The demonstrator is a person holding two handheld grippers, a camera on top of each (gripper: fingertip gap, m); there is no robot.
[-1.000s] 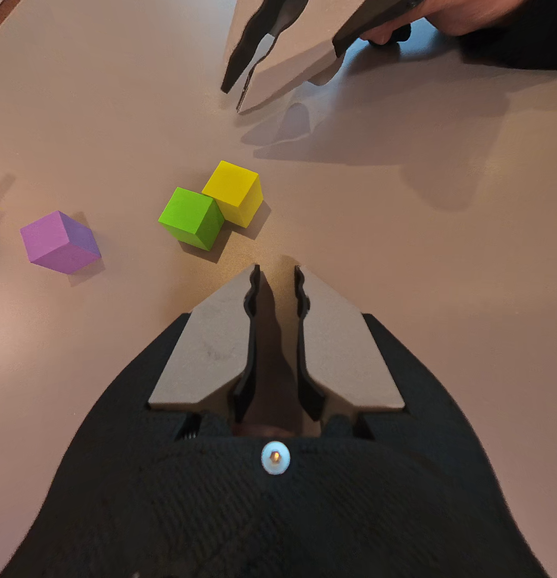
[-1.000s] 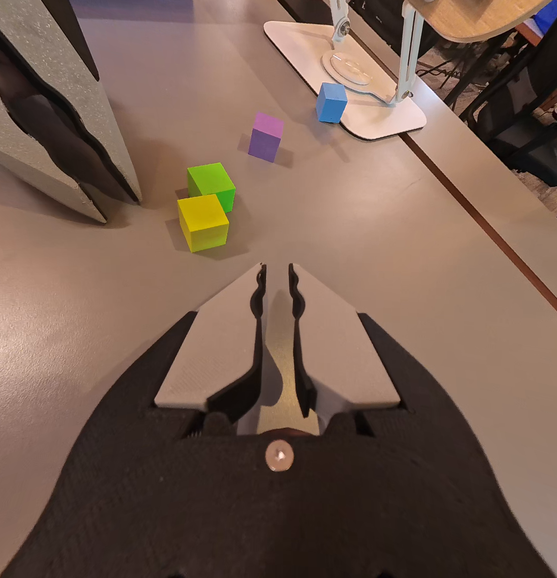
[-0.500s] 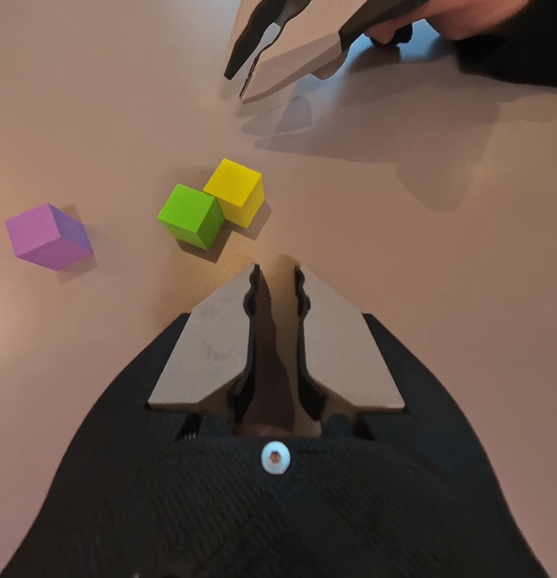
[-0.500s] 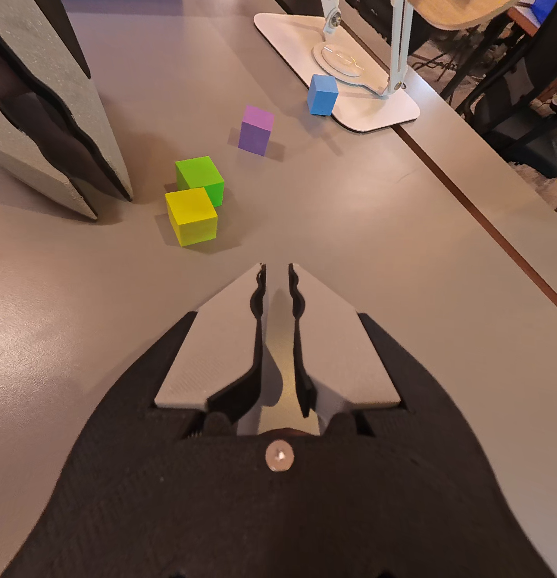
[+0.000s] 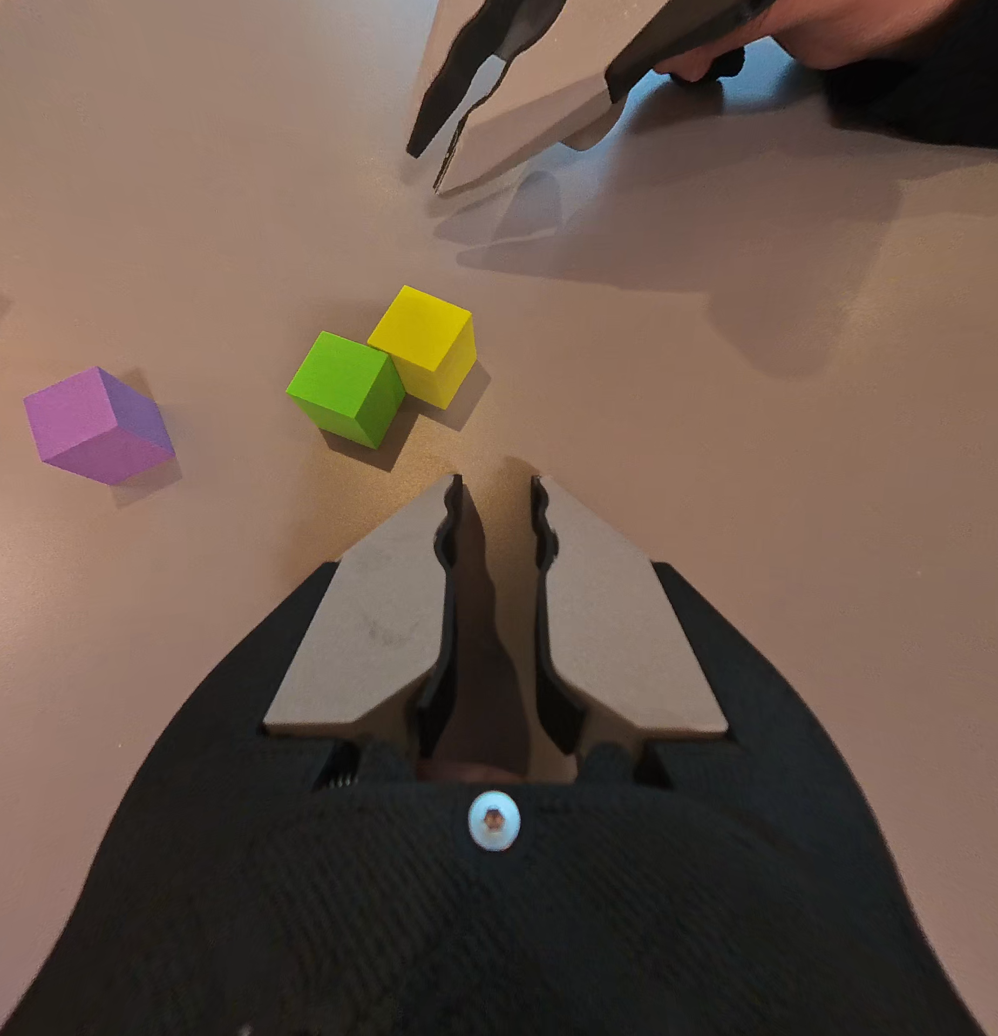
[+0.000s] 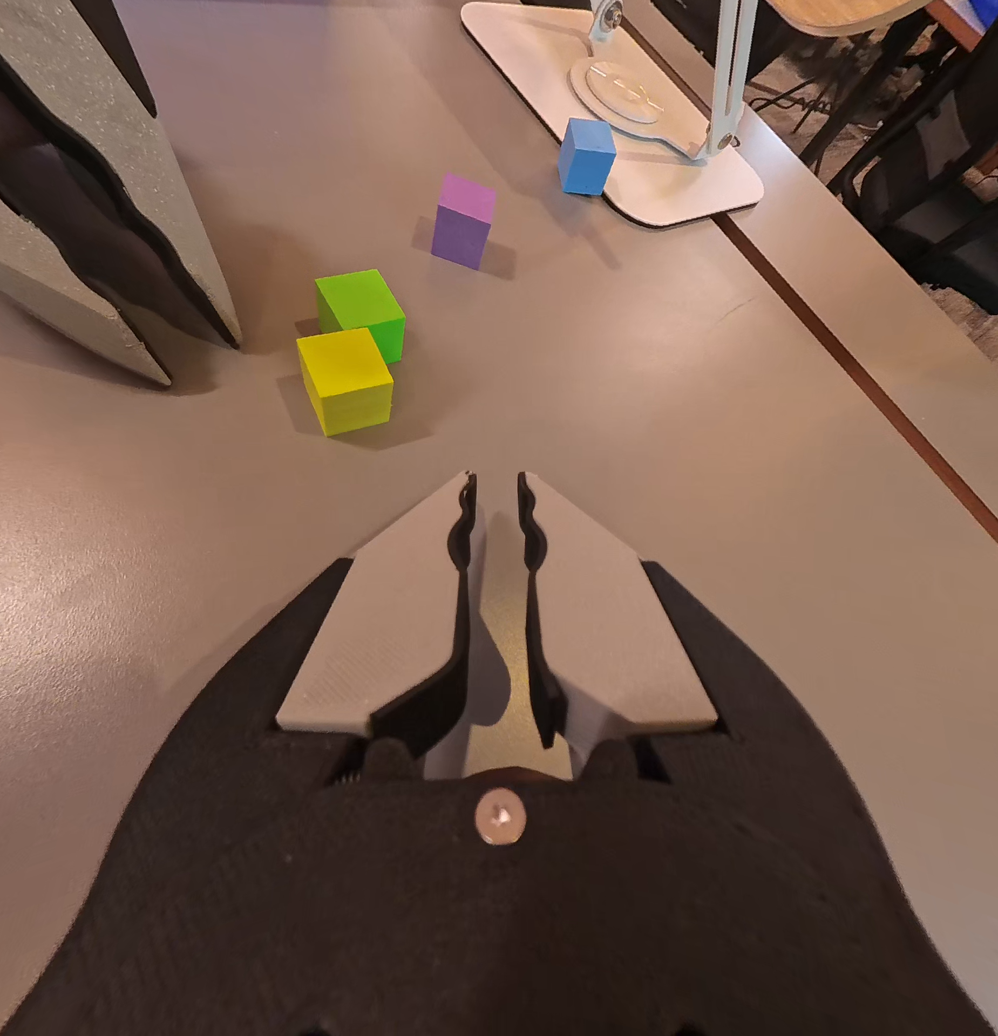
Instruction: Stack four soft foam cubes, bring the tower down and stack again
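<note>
Four foam cubes lie apart on the table, none stacked. The green cube and yellow cube touch each other just ahead-left of my left gripper. The purple cube sits alone farther left. In the right wrist view the yellow cube, green cube, purple cube and blue cube run away from my right gripper. Both grippers are empty, jaws nearly together with a narrow gap. Each shows in the other's view, the right and the left.
A white stand base with a slanted arm sits at the far right, the blue cube against its edge. A dark seam runs along the table on the right. Chairs and cables lie beyond. A hand holds the right gripper. The grippers' ends are close to 12 centimeters from one another.
Both views shift only slightly as the grippers drift. The cubes have not moved and the jaws keep the same narrow gap.
</note>
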